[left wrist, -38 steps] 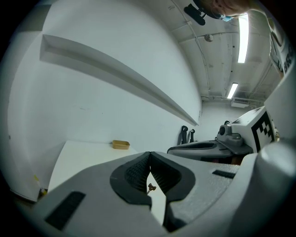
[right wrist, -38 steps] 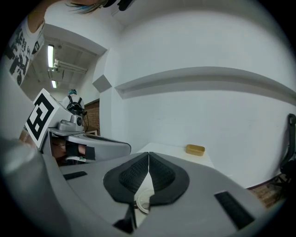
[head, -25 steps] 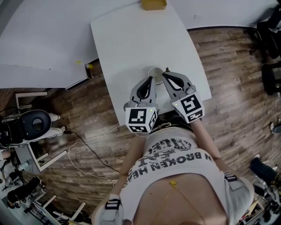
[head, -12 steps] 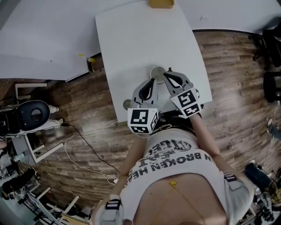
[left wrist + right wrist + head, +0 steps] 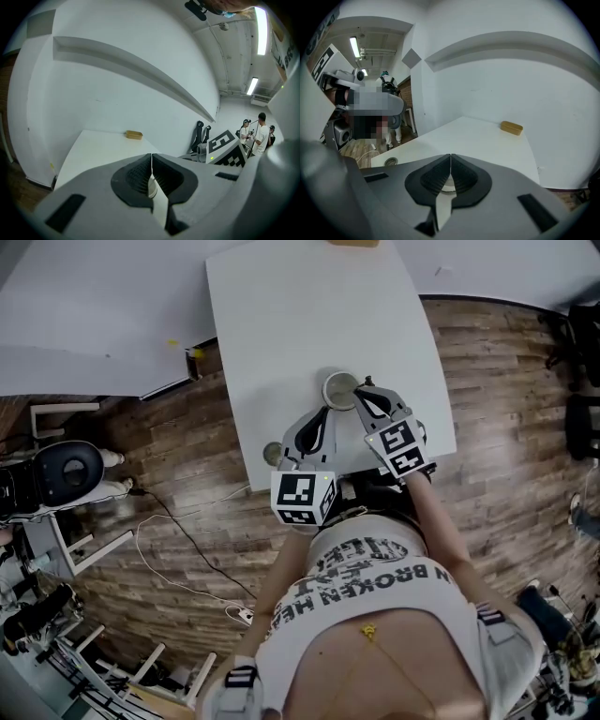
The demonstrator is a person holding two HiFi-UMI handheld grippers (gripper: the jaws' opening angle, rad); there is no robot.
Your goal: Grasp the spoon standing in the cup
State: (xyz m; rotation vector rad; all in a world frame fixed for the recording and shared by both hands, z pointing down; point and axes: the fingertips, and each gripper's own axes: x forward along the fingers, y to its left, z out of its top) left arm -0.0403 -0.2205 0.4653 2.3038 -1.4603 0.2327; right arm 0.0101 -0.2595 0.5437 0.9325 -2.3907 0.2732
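At the near end of the white table (image 5: 281,324), the cup (image 5: 340,388) sits just ahead of both grippers. Now the left gripper (image 5: 325,411): jaws pressed together, nothing between them. Same for the right gripper (image 5: 362,392), tips just beside the rim. No clear sight of the spoon from any view.

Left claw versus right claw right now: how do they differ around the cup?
The right claw has its tips close beside the right of the cup's rim. The left claw lies short of the cup, nearer the person. The right claw's marker cube looks tilted in the head view, while the left claw's faces the camera more squarely. Both claws are shut, hold nothing and point toward the cup.
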